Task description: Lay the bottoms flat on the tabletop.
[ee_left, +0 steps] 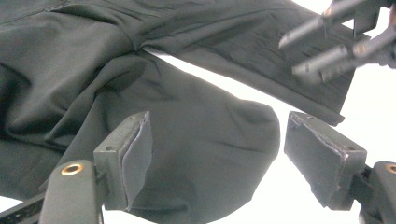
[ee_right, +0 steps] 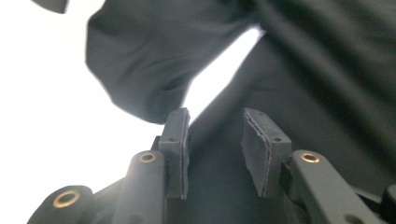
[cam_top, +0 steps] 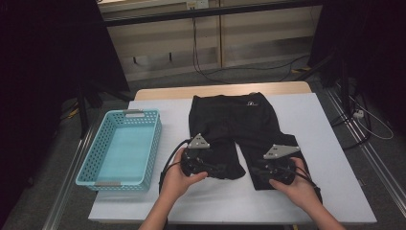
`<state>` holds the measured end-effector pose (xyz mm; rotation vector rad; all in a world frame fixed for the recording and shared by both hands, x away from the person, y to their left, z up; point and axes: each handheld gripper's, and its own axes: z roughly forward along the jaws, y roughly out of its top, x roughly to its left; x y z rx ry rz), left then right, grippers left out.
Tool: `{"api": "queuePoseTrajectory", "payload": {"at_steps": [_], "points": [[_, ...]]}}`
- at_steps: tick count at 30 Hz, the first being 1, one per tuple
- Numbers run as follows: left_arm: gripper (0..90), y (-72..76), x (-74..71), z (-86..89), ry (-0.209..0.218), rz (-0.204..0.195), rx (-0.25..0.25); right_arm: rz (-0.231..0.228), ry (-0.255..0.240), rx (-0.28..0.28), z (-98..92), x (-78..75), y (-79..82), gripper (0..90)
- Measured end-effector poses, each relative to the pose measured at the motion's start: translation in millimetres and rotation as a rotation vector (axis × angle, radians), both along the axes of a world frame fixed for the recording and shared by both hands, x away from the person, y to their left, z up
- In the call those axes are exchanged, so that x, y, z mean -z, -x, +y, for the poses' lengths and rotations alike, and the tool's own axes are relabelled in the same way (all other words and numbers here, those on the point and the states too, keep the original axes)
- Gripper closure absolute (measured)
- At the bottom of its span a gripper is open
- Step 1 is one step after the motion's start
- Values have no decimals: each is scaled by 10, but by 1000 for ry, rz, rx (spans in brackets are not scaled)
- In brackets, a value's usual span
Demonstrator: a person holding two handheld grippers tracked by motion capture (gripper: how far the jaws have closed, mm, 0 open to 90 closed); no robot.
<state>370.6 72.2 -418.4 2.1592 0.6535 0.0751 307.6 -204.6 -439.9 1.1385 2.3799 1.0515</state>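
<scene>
The left claw (ee_left: 215, 154) stands wide, its jaws apart on either side of the rounded end of one leg of the black shorts (cam_top: 239, 129), pads not pressing. The right claw (ee_right: 215, 154) is narrower, jaws a small gap apart over the other leg's fabric, gripping nothing that I can see. The bench (cam_top: 325, 143) is a broad white-covered slab with a wooden far edge. The shorts lie flat at its middle, soft matte cloth with creases and a small white logo near the waistband. A turquoise plastic basket (cam_top: 143, 167), rectangular with perforated walls, sits at the left.
</scene>
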Motion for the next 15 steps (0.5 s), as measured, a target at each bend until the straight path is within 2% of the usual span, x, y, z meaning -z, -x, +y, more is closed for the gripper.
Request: {"api": "queuePoseTrajectory", "payload": {"at_steps": [5, 6, 8, 9, 12, 15], "points": [[238, -8, -3, 28, 4, -1, -7, 6, 19, -81, 195, 45, 59, 592], [238, -7, -3, 31, 4, -1, -8, 7, 39, -92, 231, 62, 72, 606], [238, -8, -2, 34, 7, 1, -9, 9, 78, -90, 259, 106, 72, 611], [238, -8, -4, 37, 5, 1, -9, 3, 63, -81, 253, 117, 69, 625], [238, -7, -9, 39, 4, 0, -9, 9, 60, -70, 212, 114, 59, 713], [238, -6, -10, 38, 5, 1, -10, 14, 53, -63, 160, 117, 53, 850]]}}
